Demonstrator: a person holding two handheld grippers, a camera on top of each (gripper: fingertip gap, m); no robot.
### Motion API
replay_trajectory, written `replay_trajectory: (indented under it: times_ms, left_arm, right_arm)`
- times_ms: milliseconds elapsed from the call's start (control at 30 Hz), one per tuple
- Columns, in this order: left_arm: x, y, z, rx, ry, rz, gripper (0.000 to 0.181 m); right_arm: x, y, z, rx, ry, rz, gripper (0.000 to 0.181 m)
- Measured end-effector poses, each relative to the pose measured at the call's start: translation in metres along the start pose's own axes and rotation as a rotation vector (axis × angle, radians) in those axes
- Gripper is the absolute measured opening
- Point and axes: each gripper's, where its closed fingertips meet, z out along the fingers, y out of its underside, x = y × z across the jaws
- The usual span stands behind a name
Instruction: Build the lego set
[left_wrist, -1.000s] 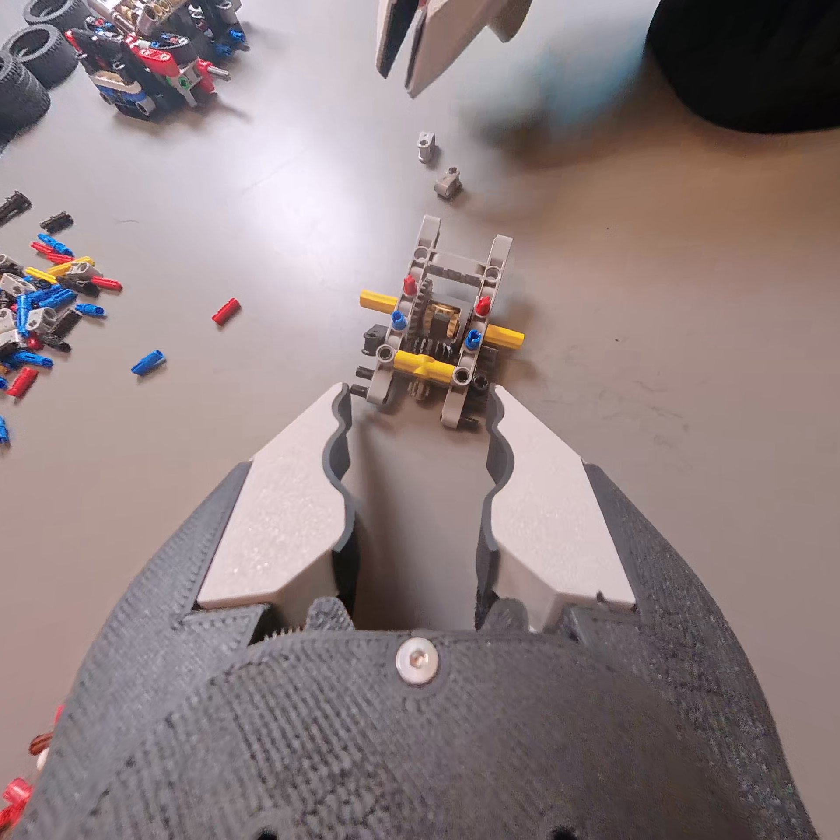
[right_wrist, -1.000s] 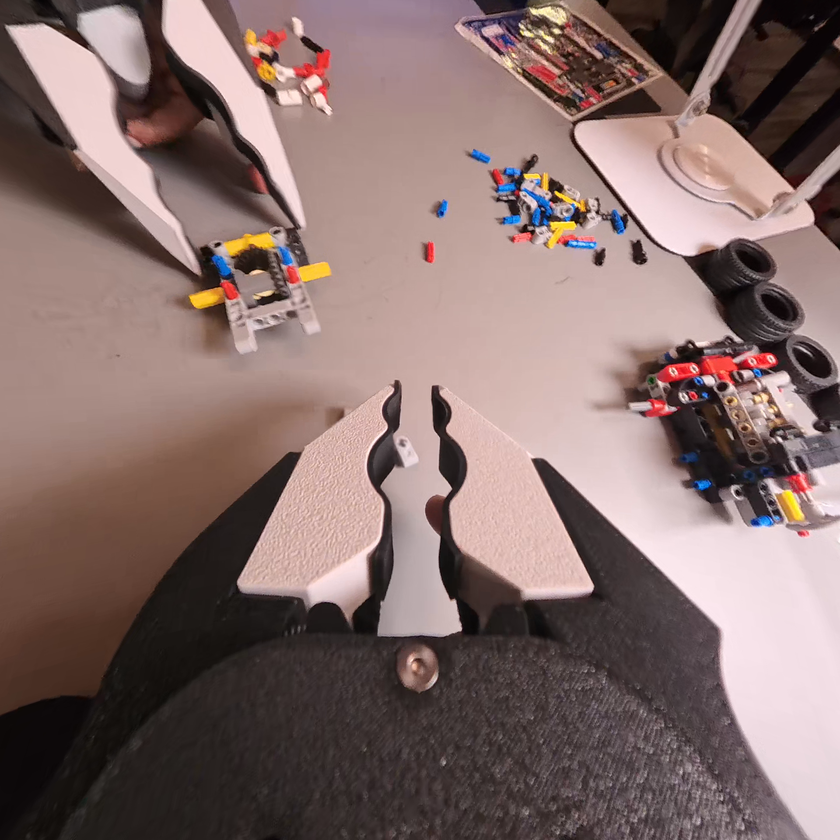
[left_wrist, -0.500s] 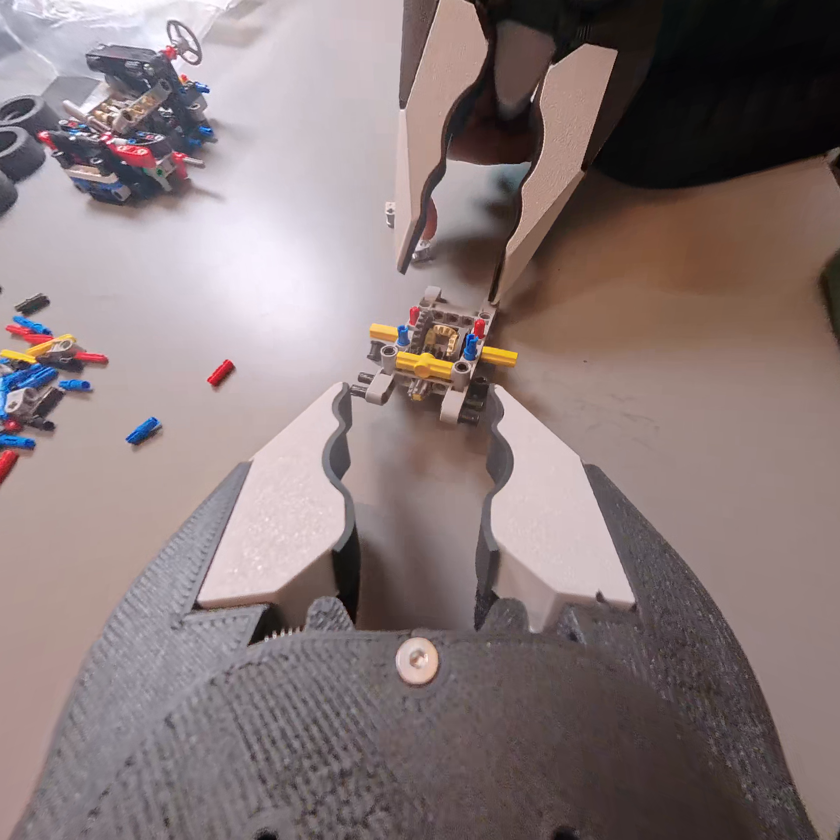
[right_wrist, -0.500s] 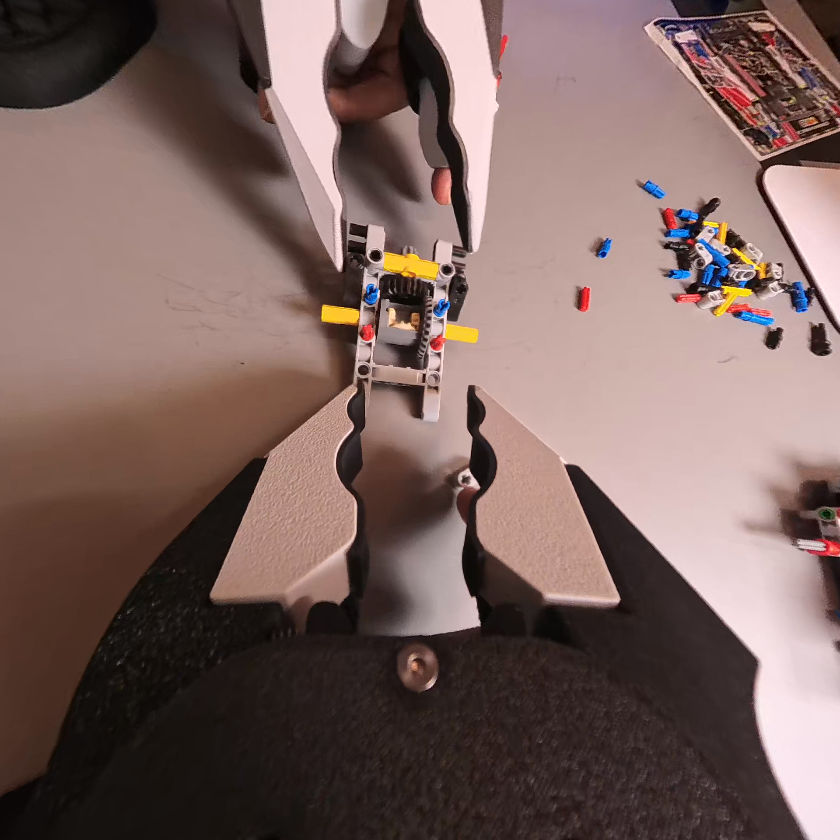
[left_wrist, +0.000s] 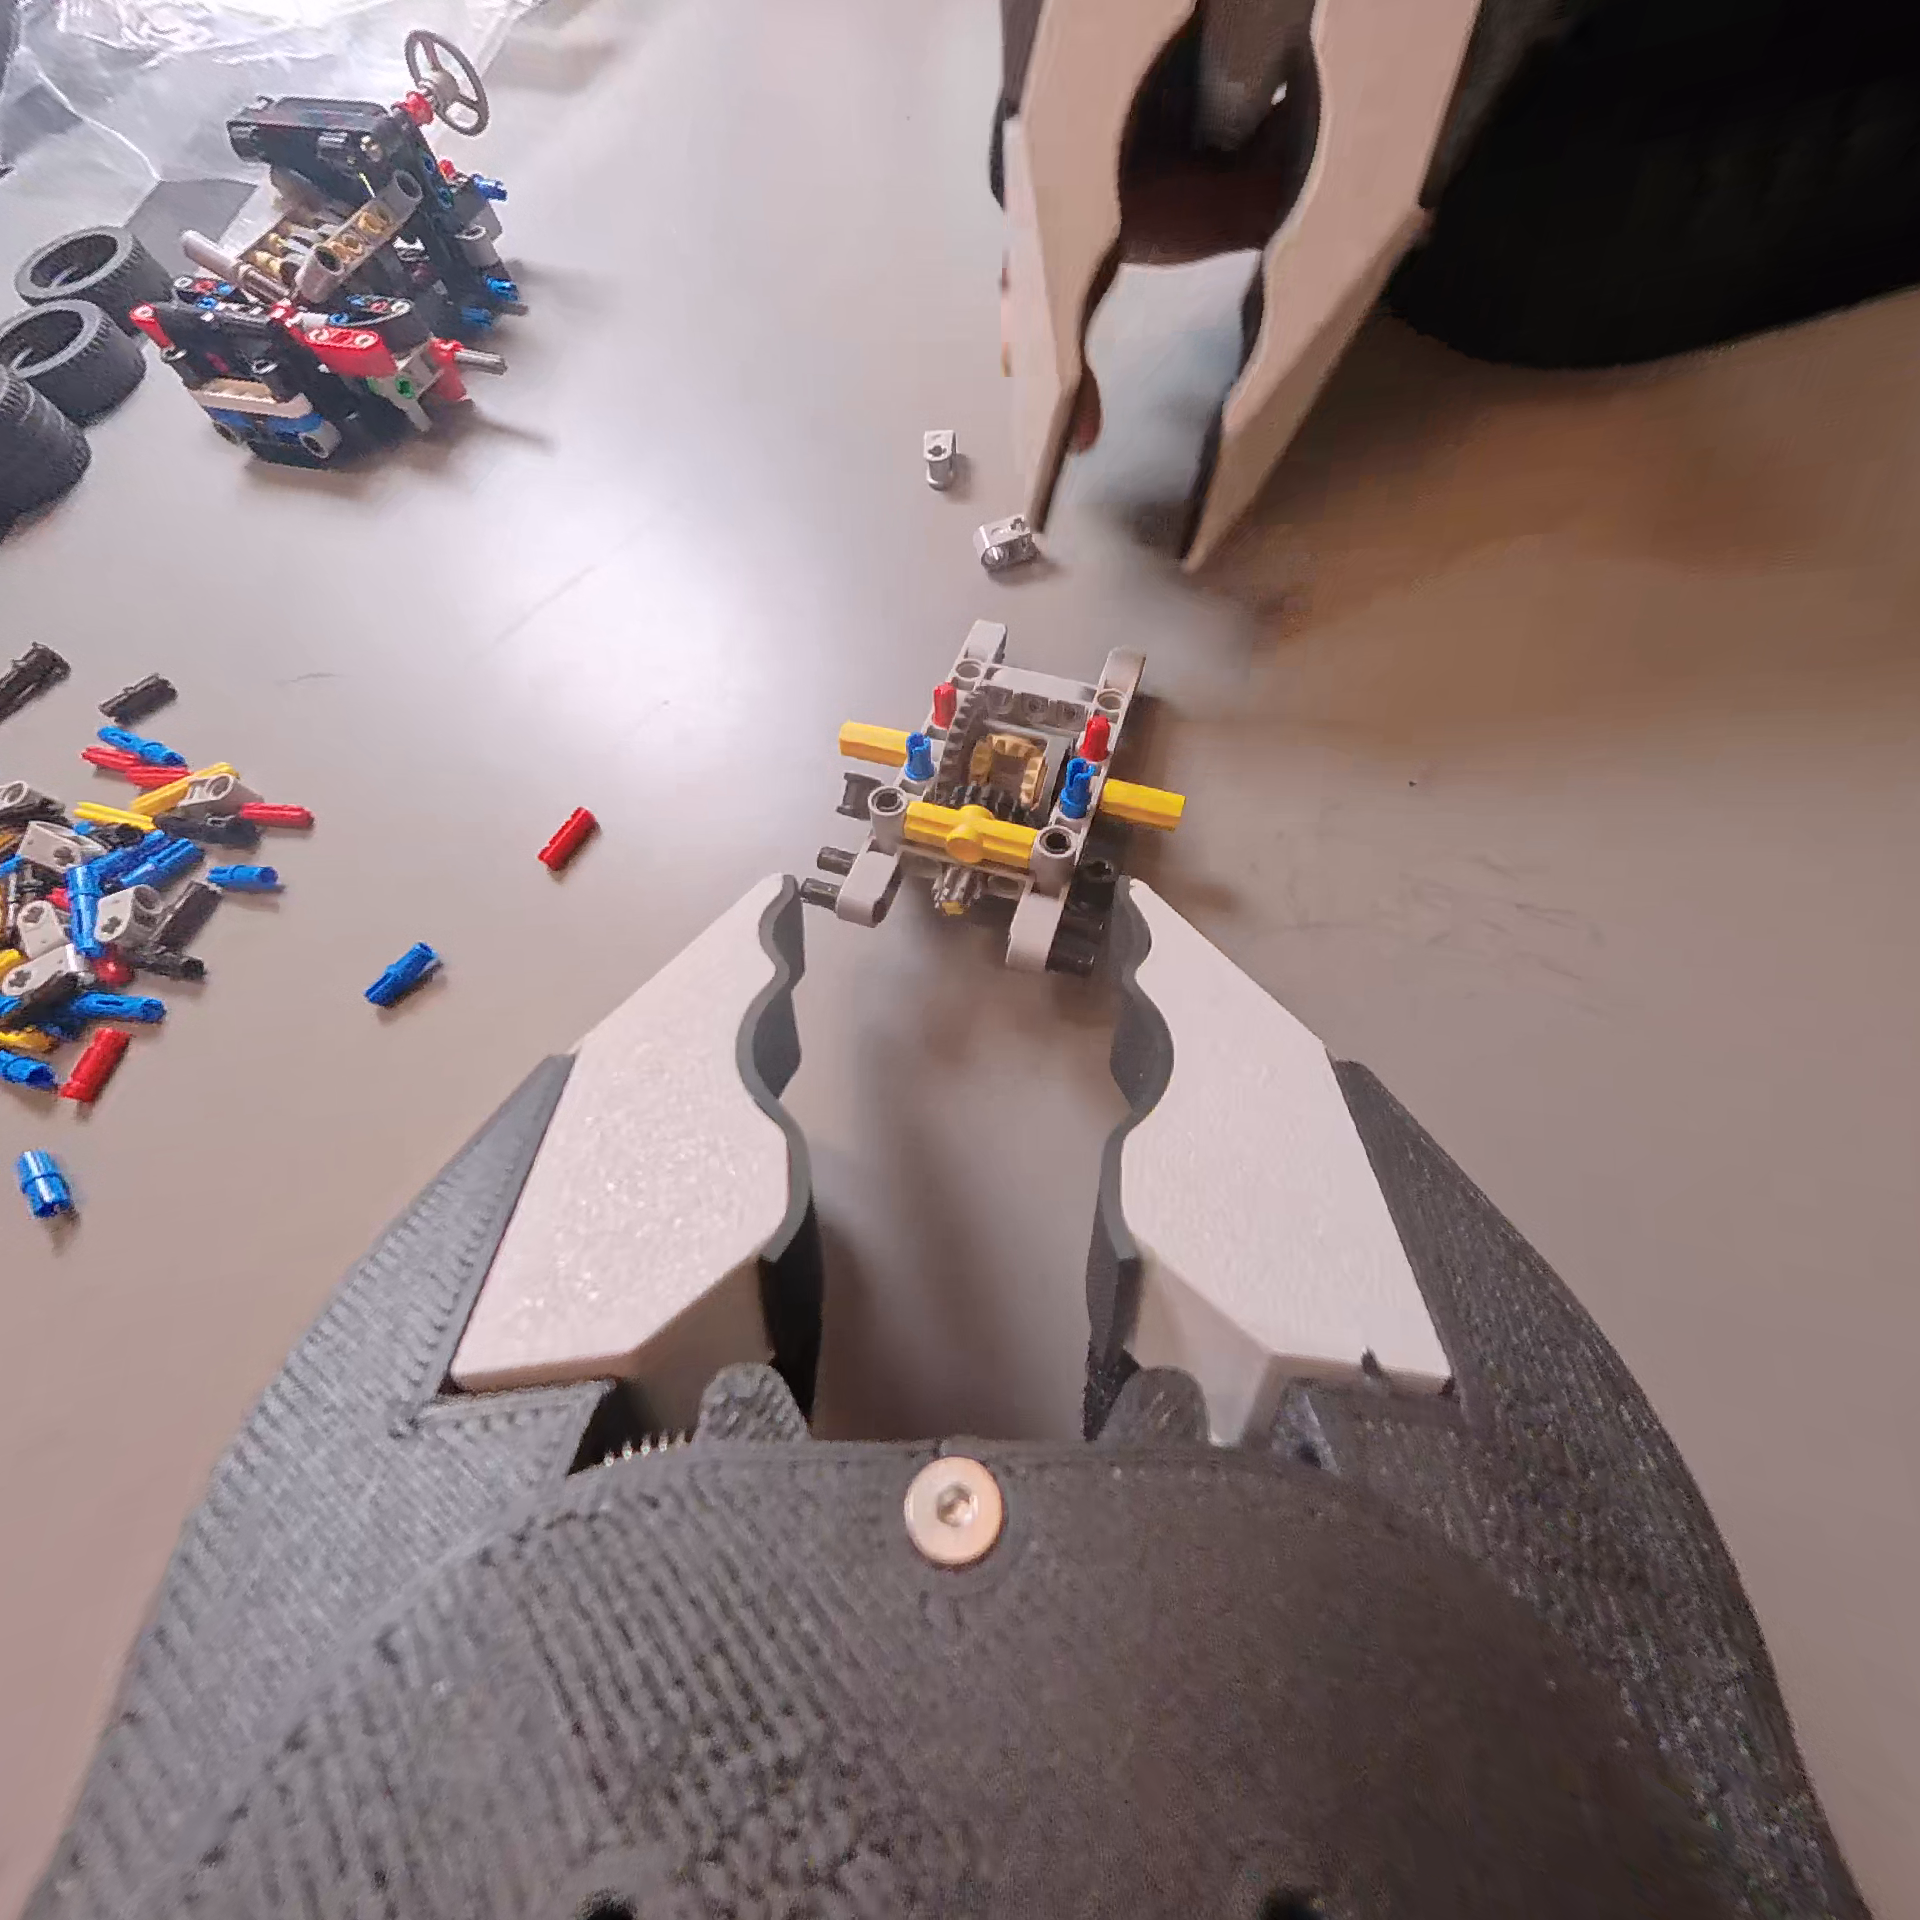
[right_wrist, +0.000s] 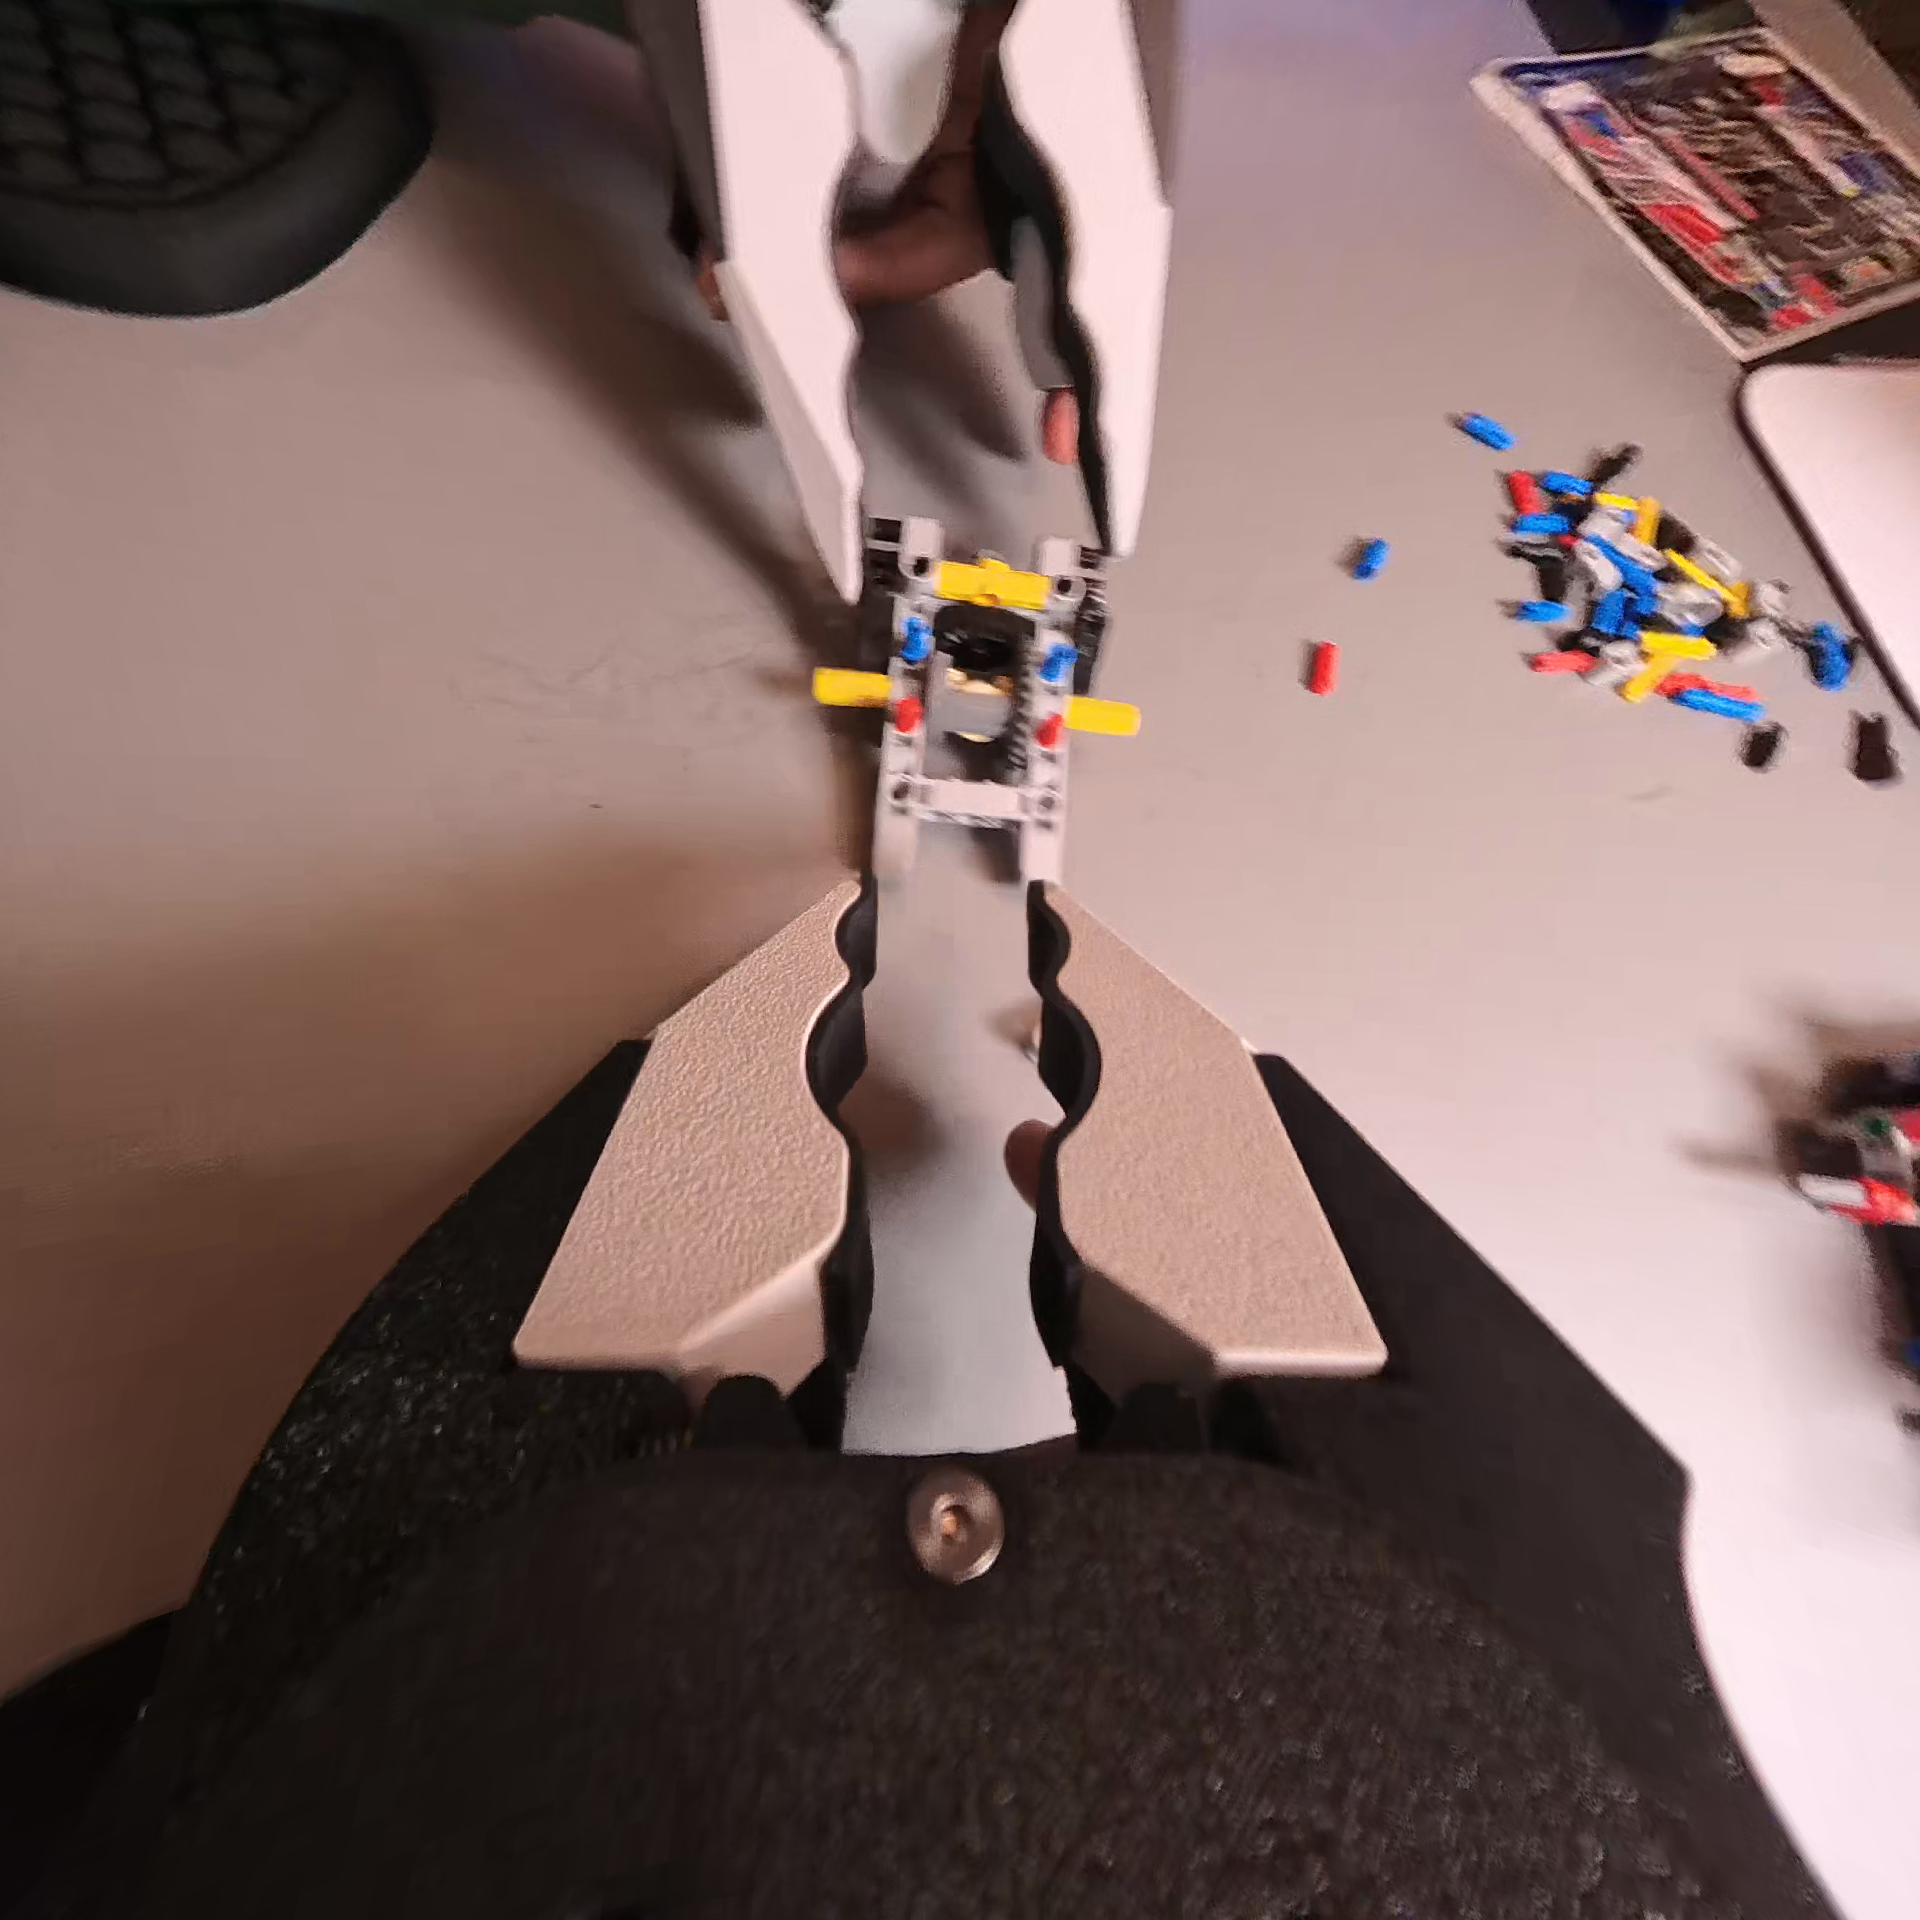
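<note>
A small grey lego frame (left_wrist: 997, 800) with yellow axles, red and blue pins and a gear inside lies on the grey table; it also shows in the right wrist view (right_wrist: 977, 686). My left gripper (left_wrist: 961, 904) is open and empty, its tips flanking the frame's near end; in the right wrist view it (right_wrist: 982, 561) stands over the frame's far end. My right gripper (right_wrist: 948, 894) is open and empty, its tips just short of the frame's two legs. In the left wrist view it (left_wrist: 1122, 540) hangs a little beyond the frame.
Two small grey connectors (left_wrist: 940, 457) (left_wrist: 1006, 542) lie by the right gripper's tips. A pile of loose pins (left_wrist: 94, 894) (right_wrist: 1652, 613), a red pin (left_wrist: 566, 836) and a blue pin (left_wrist: 403, 974) lie aside. A partly built chassis (left_wrist: 332, 301), tyres (left_wrist: 73, 312), a booklet (right_wrist: 1714, 177) and a white base (right_wrist: 1849, 499) are nearby. The left gripper's tips are roughly 8 cm from the right gripper's.
My right gripper swung round from the small connectors to face the frame, opened, then narrowed a little and drew slightly back. My left gripper stayed open at the frame's end.
</note>
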Motion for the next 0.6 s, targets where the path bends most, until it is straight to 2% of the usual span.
replay_trajectory:
  times_ms: [133,333,600]
  left_arm:
    - [0.01,0.0,0.0,0.0,0.071,0.015,0.057]
    - [0.032,-0.001,0.003,-0.013,0.24,0.038,0.057]
    - [0.016,-0.002,0.011,-0.035,0.227,0.037,0.059]
  right_arm:
    - [0.021,0.022,-0.016,-0.058,0.055,0.046,0.03]
    - [0.019,0.044,-0.019,-0.161,0.023,0.056,0.03]
    - [0.021,0.037,-0.009,-0.139,0.041,0.031,0.027]
